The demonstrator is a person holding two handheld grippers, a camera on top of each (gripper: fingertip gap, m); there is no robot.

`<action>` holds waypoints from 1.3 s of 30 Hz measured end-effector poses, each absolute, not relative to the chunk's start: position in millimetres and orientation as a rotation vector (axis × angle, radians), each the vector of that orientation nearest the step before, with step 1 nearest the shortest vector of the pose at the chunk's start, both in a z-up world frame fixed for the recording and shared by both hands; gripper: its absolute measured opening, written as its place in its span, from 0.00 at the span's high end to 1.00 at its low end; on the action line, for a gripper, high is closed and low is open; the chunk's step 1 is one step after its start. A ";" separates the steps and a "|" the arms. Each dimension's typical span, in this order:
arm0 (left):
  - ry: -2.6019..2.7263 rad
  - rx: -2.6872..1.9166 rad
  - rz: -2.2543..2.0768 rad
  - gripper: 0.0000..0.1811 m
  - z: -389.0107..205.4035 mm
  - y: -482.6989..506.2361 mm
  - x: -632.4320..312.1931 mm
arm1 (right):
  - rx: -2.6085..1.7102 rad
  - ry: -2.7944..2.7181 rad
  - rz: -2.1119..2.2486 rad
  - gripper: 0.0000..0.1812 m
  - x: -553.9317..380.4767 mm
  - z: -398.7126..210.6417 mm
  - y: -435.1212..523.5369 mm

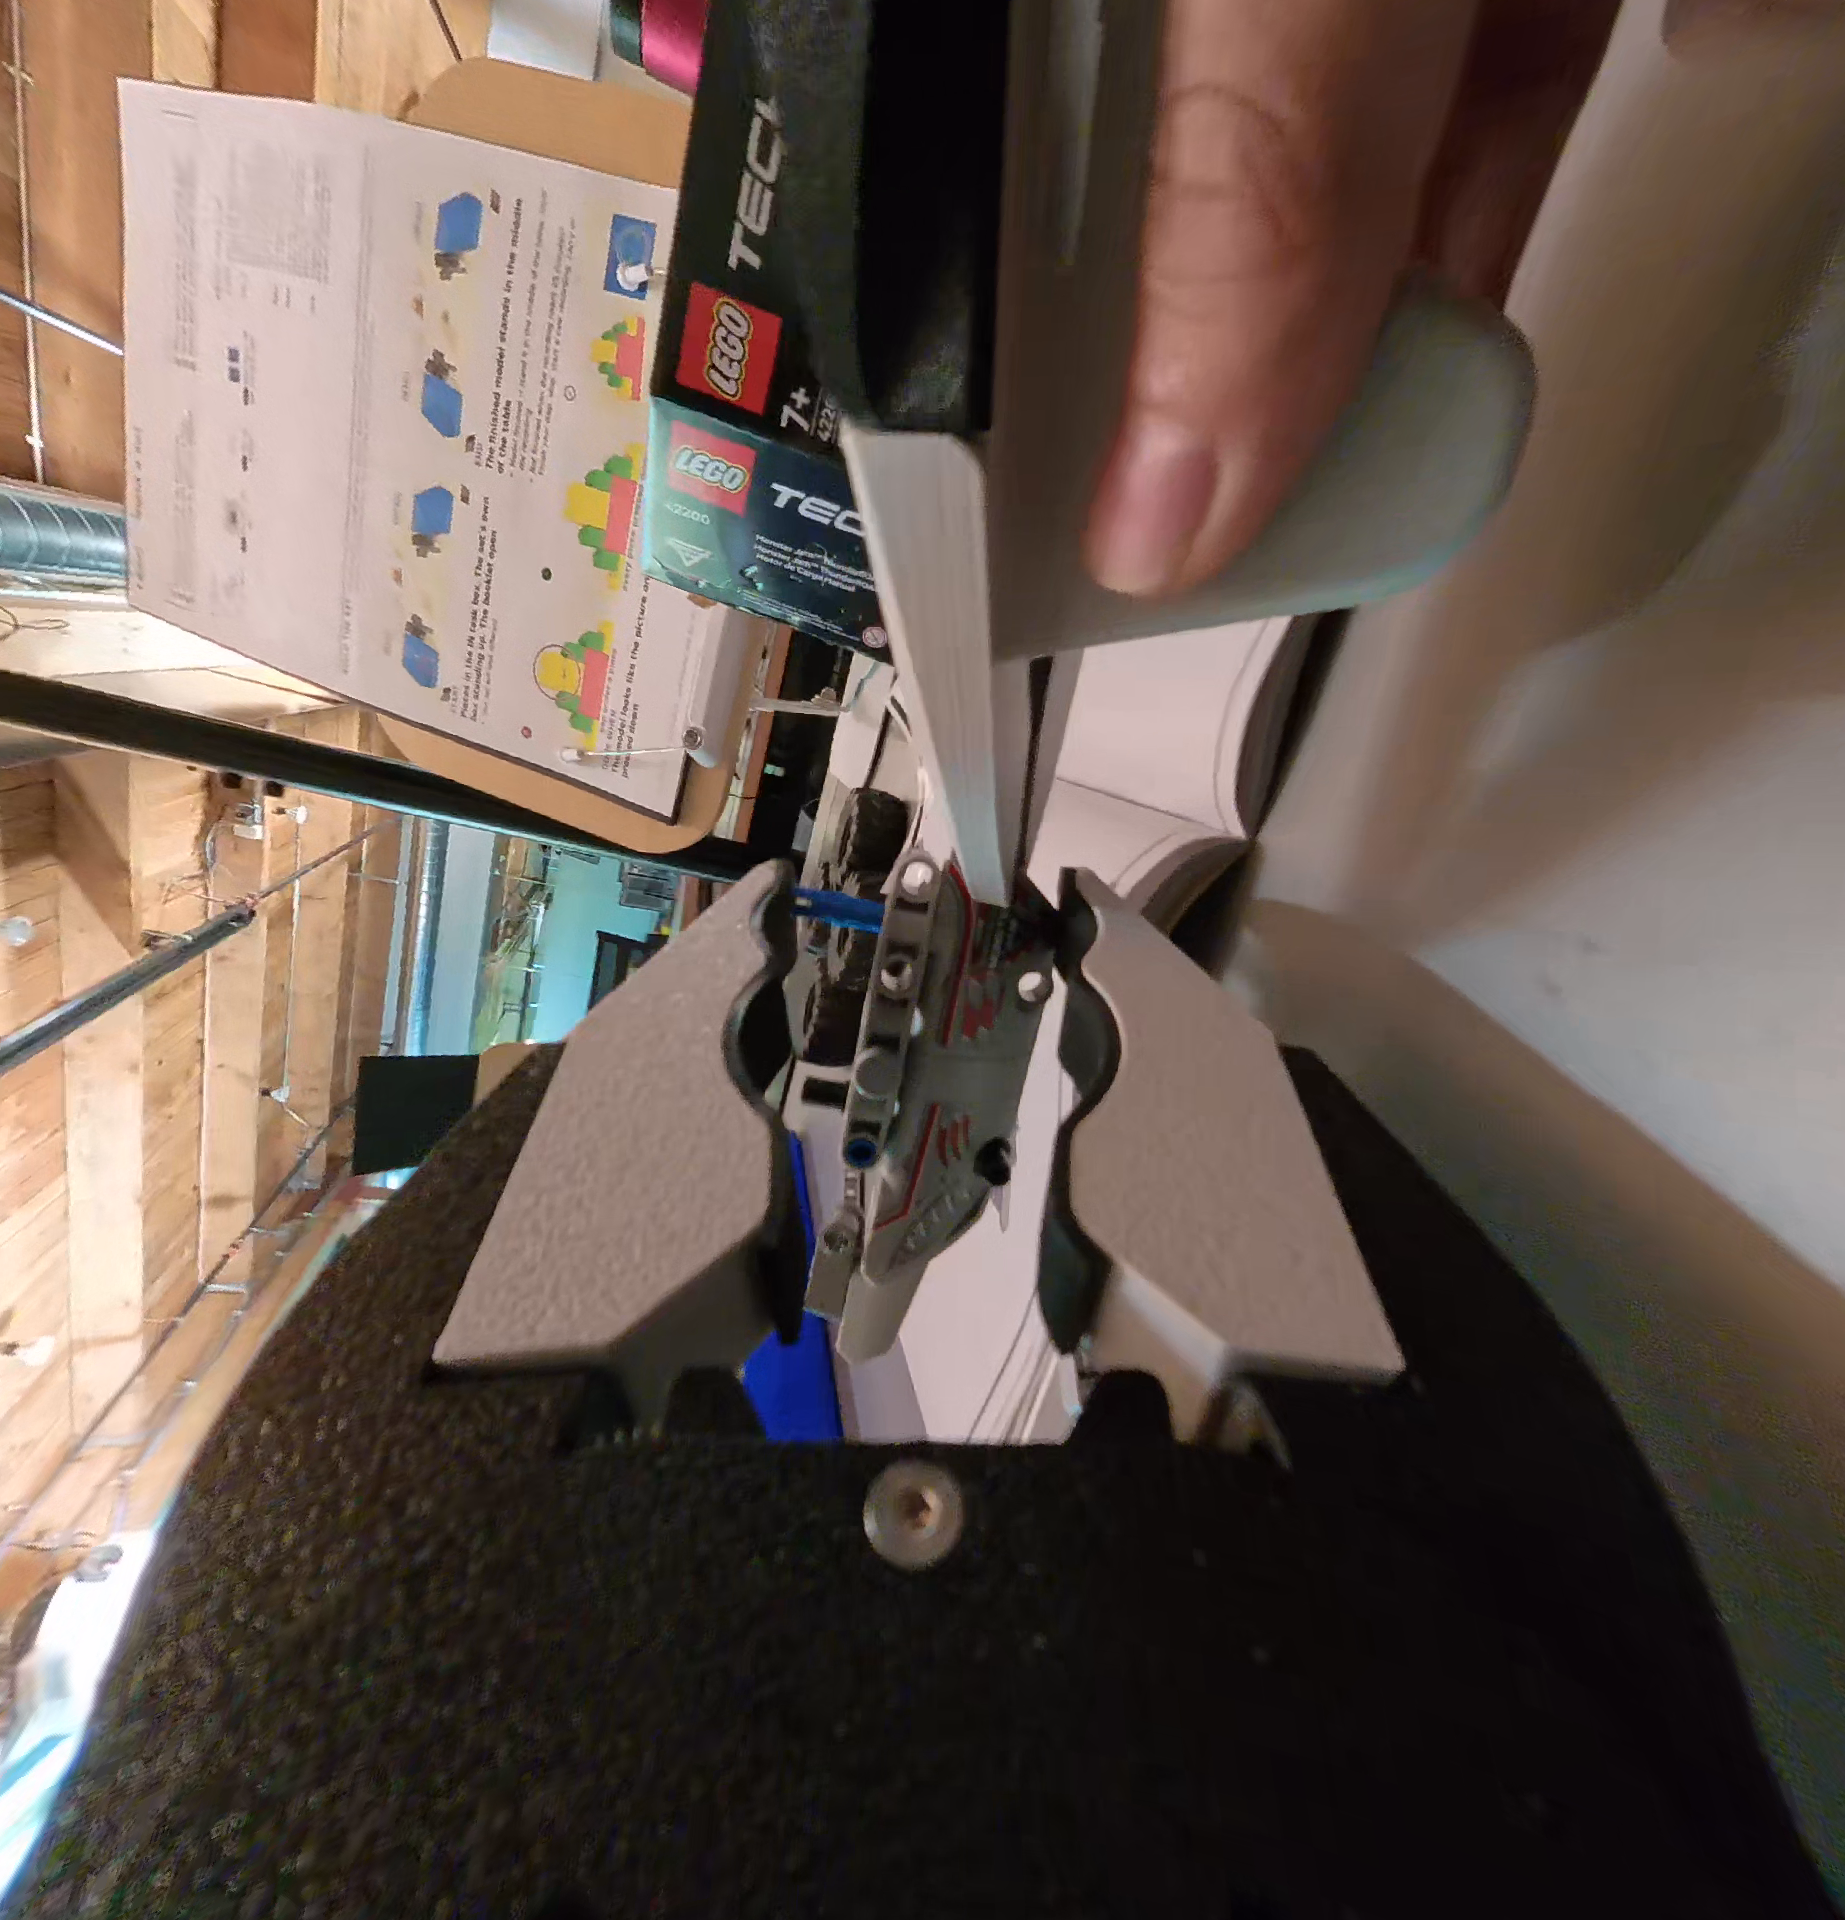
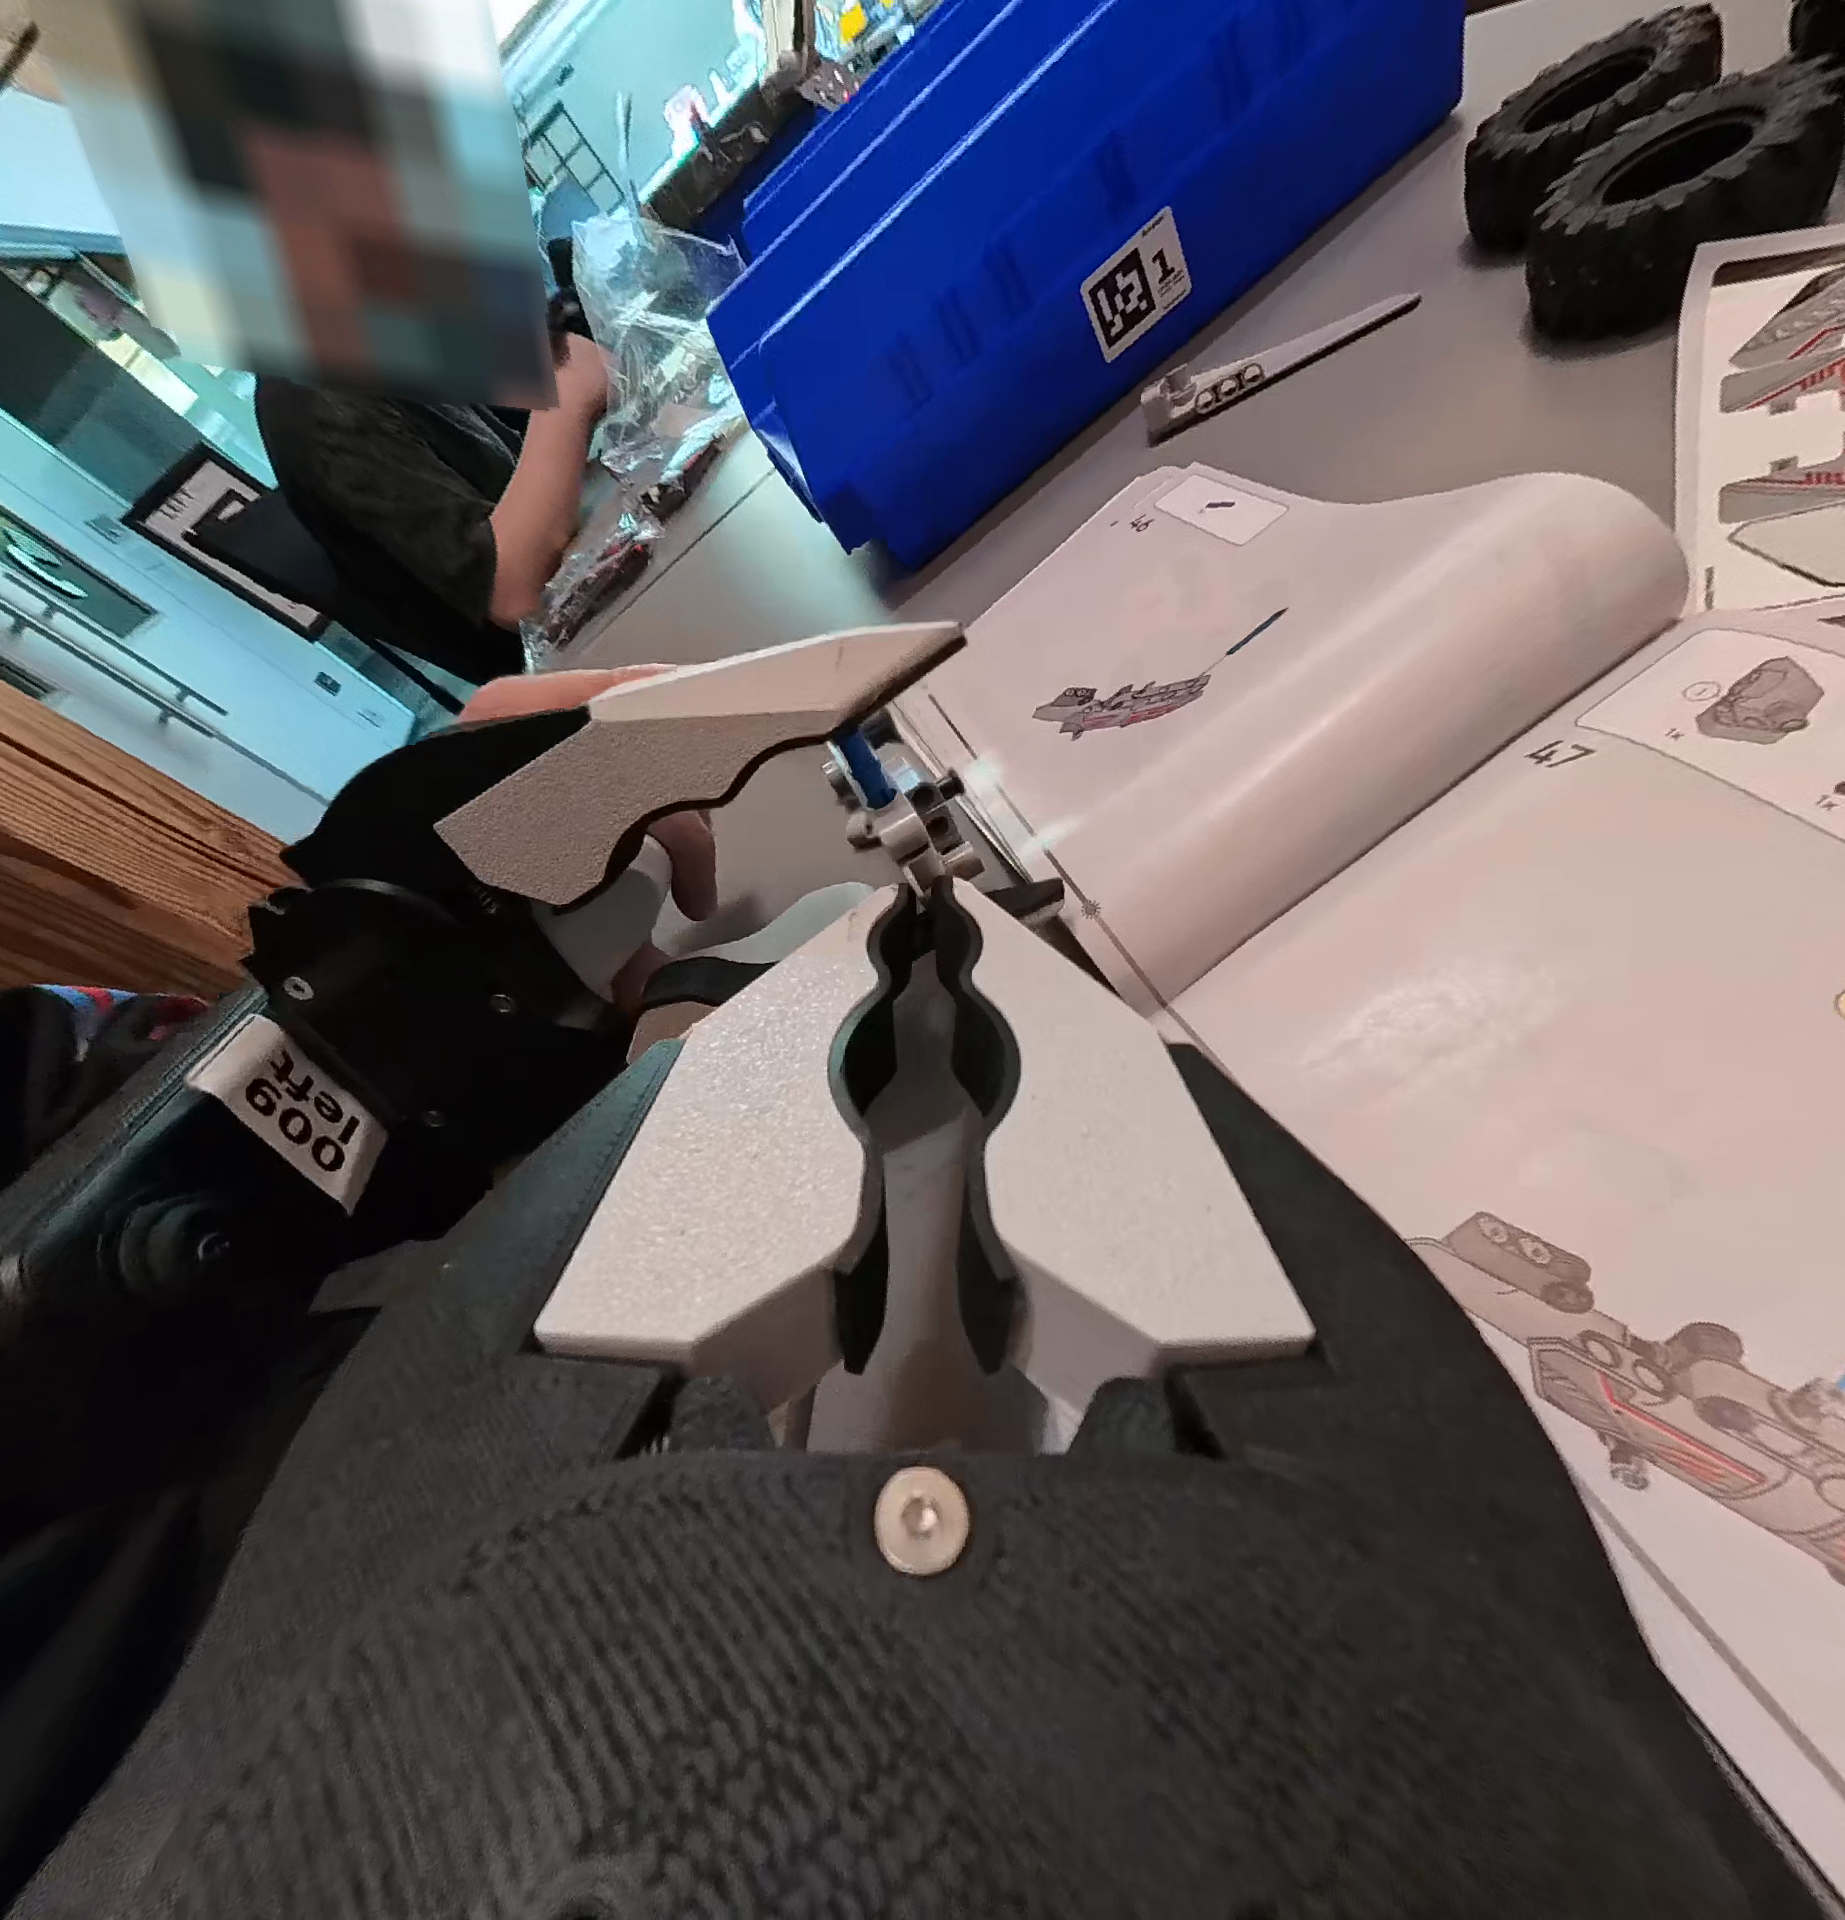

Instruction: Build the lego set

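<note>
A grey lego assembly (image 1: pixel 933 1070) with red stickers and a blue axle (image 1: pixel 840 909) sits between the fingers of my left gripper (image 1: pixel 923 925), which is shut on it. In the right wrist view the left gripper (image 2: pixel 689 748) holds the same assembly (image 2: pixel 902 826) above the open instruction booklet (image 2: pixel 1417 935). My right gripper (image 2: pixel 930 906) has its jaws almost together, and its tips pinch the near end of the assembly. What sits between the tips is hidden. It comes in from above in the left wrist view (image 1: pixel 985 831), with a hand (image 1: pixel 1261 312) on it.
A blue bin (image 2: pixel 1001 260), black tyres (image 2: pixel 1645 156), a loose long grey beam (image 2: pixel 1282 358) and a sticker sheet (image 2: pixel 1780 416) lie on the grey table beyond the booklet. A person sits behind. The lego box (image 1: pixel 752 312) and a printed sheet (image 1: pixel 378 416) stand farther off. Only a small space, under 4 cm, lies between the two pairs of fingers.
</note>
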State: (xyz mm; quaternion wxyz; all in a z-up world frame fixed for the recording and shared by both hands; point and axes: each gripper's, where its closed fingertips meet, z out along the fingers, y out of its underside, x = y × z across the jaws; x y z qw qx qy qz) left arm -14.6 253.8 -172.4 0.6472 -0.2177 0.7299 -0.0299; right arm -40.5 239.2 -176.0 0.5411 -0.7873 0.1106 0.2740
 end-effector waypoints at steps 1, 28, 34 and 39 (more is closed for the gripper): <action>1.657 -0.513 -0.081 0.74 -169.5 254.3 -14.2 | -1.848 0.258 0.657 0.99 -39.9 -172.7 239.2; 1.749 -0.636 -0.363 0.73 -176.4 240.8 -18.2 | -1.845 0.055 0.381 0.96 -43.7 -162.2 241.7; 1.766 -0.584 -0.263 0.73 -181.0 243.0 -16.0 | -1.850 0.138 0.461 0.96 -42.5 -165.2 241.6; 1.842 -0.535 -0.235 0.73 -187.3 241.5 -16.9 | -1.866 0.178 0.524 0.96 -43.0 -169.3 240.8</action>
